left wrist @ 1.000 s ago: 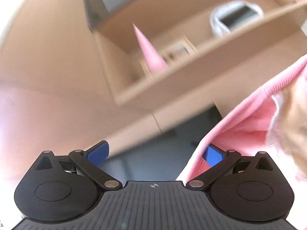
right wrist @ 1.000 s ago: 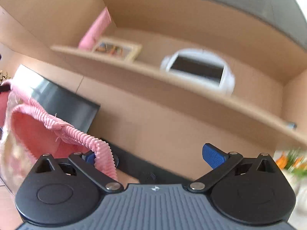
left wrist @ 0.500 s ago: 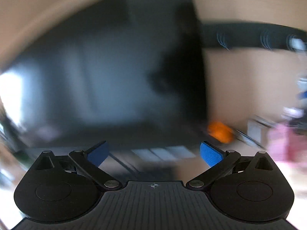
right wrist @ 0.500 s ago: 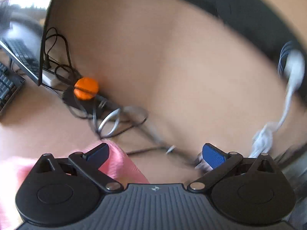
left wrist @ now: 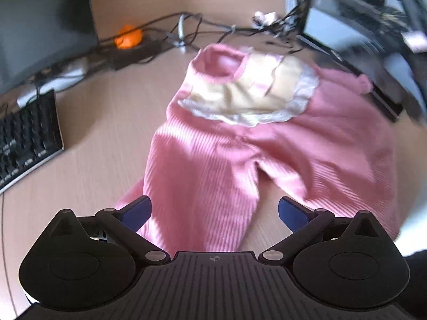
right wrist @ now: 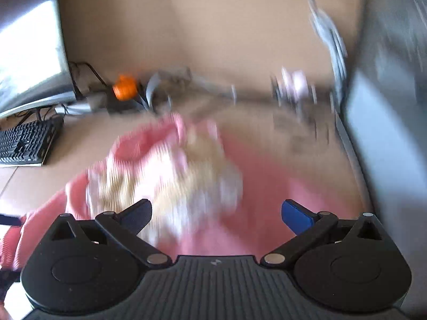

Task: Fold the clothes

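Pale wood worktop [left wrist: 101,122], my view: pink ribbed garment [left wrist: 213,165] spread flat; keyboard [left wrist: 26,138], monitor [left wrist: 40,24], cable tangle [left wrist: 186,26], orange object [left wrist: 128,38] behind. No legible writing. Left gripper [left wrist: 213,213], right gripper [right wrist: 216,213]: jaws wide, empty.

Pink ribbed garment [left wrist: 269,144] spread on desk [left wrist: 106,122]
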{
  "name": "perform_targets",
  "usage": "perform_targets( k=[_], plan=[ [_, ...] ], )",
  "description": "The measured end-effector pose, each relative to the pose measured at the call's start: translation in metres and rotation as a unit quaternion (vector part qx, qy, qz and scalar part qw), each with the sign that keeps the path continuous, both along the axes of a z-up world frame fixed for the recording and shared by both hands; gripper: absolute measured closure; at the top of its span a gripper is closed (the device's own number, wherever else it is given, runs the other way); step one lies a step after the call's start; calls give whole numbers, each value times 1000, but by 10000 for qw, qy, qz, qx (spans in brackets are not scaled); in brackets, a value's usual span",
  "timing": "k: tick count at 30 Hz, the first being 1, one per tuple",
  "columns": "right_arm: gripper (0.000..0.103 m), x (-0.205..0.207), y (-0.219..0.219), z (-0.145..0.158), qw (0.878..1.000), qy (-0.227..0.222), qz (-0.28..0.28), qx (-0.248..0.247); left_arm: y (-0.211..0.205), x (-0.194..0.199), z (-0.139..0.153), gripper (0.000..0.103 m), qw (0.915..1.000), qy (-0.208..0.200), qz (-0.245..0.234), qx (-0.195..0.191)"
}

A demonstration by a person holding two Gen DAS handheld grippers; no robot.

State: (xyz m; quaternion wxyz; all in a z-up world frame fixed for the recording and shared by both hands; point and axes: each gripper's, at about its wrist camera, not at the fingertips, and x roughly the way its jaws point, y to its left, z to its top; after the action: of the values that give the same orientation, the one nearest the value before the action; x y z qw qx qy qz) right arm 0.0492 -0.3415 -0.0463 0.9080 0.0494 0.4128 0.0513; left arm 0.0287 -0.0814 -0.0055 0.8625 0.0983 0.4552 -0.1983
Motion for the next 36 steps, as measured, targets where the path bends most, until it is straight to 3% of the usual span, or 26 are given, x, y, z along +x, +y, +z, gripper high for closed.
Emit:
perform_targets(
  k=[4,6,8,16,18,20,24,28,30,32,34,36],
  plan=[
    [0,-29,-15,-36,9959,427,-484,634,-12,-5,-7,0,9992,-197,-168,318],
    [0,-33,-18,-46,9935,539,-614,790,-15,0,0,5,9981,-281,-311,459],
    [0,-39,-18,-43,9937,473,-646,779,-19,4,-3,46,9970,-261,-444,571],
    [0,-31,-20,-46,9880,425,-1049,1048,-37,7,-14,47,9908,-526,-939,820],
    [0,-28,-16,-44,9896,497,-982,921,-41,7,-17,59,9883,-628,-1062,897],
    [0,-27,-10,-43,9919,524,-845,785,-45,6,-20,83,9848,-748,-1154,1062],
    [1,-32,18,-39,9951,521,-370,753,-25,4,-22,89,9772,-990,-1126,1506],
    [2,-37,69,-31,9915,602,517,1030,27,13,-21,89,9698,-1087,-733,2058],
    [3,-36,102,-27,9876,603,967,1081,65,24,-20,89,9656,-1051,-315,2359],
    [12,-36,133,-24,9828,587,1370,1092,103,37,-18,89,9628,-937,243,2524],
    [32,-35,145,-17,9791,573,1577,1149,135,47,-8,89,9658,-803,806,2330],
    [41,-40,139,0,9780,473,1688,1130,158,49,9,88,9730,-712,1248,1806]
  ],
)
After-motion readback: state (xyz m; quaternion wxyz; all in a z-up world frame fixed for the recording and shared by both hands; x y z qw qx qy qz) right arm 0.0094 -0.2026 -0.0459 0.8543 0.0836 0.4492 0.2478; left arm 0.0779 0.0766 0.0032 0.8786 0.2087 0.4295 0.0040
